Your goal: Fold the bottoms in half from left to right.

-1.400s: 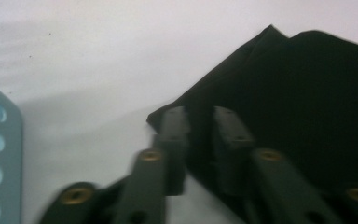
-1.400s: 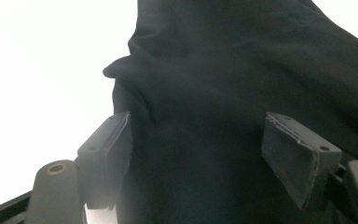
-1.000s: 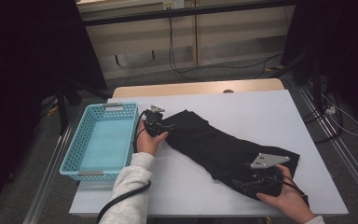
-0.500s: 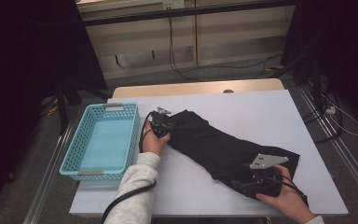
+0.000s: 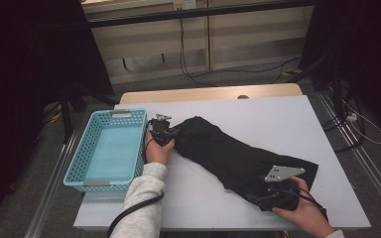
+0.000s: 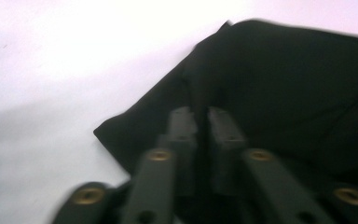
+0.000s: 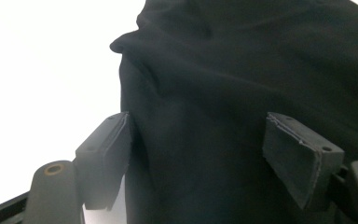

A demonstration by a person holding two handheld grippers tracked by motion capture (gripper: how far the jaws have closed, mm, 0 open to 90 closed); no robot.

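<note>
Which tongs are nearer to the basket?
Left. The left tongs sit just beside the basket, at its right rim, on the near end of the black cloth. The right tongs are at the cloth's far end, well away.

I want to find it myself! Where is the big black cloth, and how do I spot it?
Look at the white table, right of the light blue plastic basket. The long black cloth lies slanted across the middle, with the left gripper at its upper end and the right gripper at its lower end. It is the soft, dark thing there.
</note>
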